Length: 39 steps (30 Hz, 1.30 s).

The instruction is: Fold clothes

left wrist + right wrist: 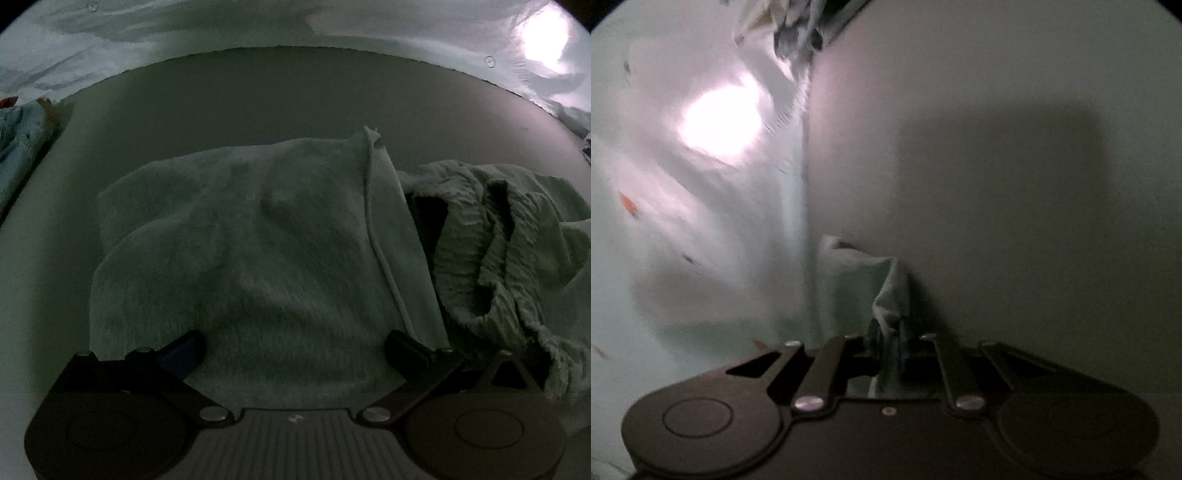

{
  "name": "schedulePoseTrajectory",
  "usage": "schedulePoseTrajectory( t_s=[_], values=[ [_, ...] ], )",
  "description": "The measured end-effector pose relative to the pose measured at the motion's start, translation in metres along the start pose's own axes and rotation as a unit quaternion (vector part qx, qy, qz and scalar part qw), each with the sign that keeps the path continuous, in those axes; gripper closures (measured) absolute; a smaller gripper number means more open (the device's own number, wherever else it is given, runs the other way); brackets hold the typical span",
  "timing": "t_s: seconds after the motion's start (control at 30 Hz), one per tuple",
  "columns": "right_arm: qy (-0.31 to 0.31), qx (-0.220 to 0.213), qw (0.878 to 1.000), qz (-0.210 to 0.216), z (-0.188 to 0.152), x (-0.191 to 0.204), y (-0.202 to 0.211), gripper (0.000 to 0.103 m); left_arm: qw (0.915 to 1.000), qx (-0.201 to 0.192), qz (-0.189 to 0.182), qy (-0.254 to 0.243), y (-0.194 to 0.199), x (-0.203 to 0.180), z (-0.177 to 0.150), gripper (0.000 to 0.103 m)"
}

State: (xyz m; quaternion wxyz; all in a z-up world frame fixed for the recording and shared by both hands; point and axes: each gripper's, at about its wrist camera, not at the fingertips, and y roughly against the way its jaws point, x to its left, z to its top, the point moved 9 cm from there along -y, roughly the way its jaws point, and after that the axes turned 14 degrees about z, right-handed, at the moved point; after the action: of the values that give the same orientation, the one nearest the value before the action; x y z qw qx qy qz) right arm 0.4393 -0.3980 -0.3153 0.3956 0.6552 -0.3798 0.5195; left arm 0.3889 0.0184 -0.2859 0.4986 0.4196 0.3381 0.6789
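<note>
A pale grey-green fleecy garment (258, 240) lies partly folded on the table (277, 96) in the left wrist view, with a seam cord running down its right side and a ribbed, crumpled waistband part (491, 236) bunched at the right. My left gripper (293, 349) hovers low over the garment's near edge, open, with only cloth beneath the gap. In the right wrist view my right gripper (886, 341) is shut on a fold of the same pale cloth (857, 284), which stands up between the fingers above the table (997, 184).
A light blue garment (22, 147) lies at the table's left edge. Beyond the table edge is a glossy white sheet (701, 184) with a bright light glare and small orange marks. More crumpled cloth (798, 29) sits at the table's far corner.
</note>
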Motion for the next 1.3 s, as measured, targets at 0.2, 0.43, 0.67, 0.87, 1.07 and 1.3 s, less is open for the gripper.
schedulePoseTrajectory(
  t_s=[0.2, 0.43, 0.67, 0.87, 1.07, 1.3],
  values=[
    [-0.067, -0.008, 0.989, 0.130, -0.041, 0.020, 0.000, 0.093, 0.9999, 0.014, -0.003, -0.006, 0.002, -0.001, -0.004, 0.000],
    [-0.057, 0.034, 0.984, 0.166, -0.087, 0.047, -0.010, 0.093, 0.9985, 0.032, -0.034, -0.027, 0.005, 0.000, -0.006, 0.000],
    [-0.057, 0.081, 0.978, 0.183, -0.135, 0.061, -0.035, 0.093, 0.9927, 0.023, -0.105, 0.056, 0.037, 0.057, -0.014, 0.000],
    [-0.053, 0.173, 0.969, 0.167, -0.214, 0.063, -0.075, 0.094, 0.9949, -0.014, -0.044, 0.090, 0.030, 0.139, 0.001, 0.000],
    [-0.047, 0.275, 0.952, 0.125, -0.308, 0.046, -0.116, 0.094, 0.9896, 0.002, -0.027, 0.142, 0.024, 0.187, -0.002, 0.000],
    [-0.005, 0.348, 0.937, -0.016, -0.385, -0.020, -0.139, 0.074, 0.9863, -0.001, -0.010, 0.164, 0.008, 0.232, -0.014, 0.000]
  ],
)
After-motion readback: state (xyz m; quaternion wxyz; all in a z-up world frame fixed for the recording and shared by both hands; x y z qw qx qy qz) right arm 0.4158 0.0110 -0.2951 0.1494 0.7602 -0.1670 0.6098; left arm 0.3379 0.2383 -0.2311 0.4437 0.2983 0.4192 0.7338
